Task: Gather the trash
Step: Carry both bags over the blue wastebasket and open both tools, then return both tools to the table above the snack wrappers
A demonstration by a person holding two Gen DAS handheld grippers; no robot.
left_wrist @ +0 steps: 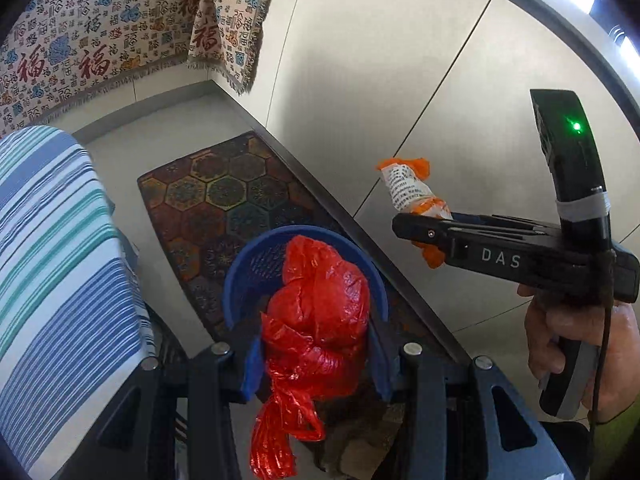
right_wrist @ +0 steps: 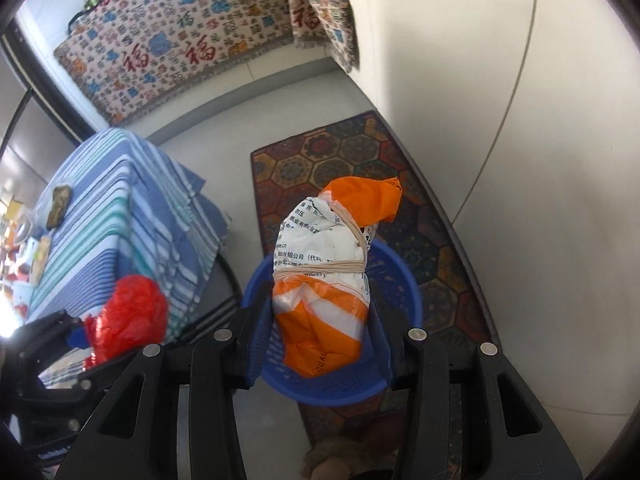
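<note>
The left tongs (left_wrist: 314, 364) pinch a crumpled red plastic bag, knotted at its lower end (left_wrist: 316, 320), between their blue pads, the knot's tail hanging toward six o'clock. Seen from the left wrist, a round blue perforated plastic basket (left_wrist: 248, 264) sits on the floor behind that bag, at the near edge of a dark rug patterned with hexagons (left_wrist: 224, 188). At three o'clock in the same view, the right tongs (left_wrist: 430, 236), held by a hand (left_wrist: 576, 344), grip an orange-and-white printed plastic bundle tied with rubber bands (left_wrist: 406, 186). From the right wrist, the bundle stands between the tongs' pads directly over the basket's opening. At nine o'clock there, a bench draped in a blue, teal and white striped cloth (right_wrist: 120, 216) stands just beside the basket.
</note>
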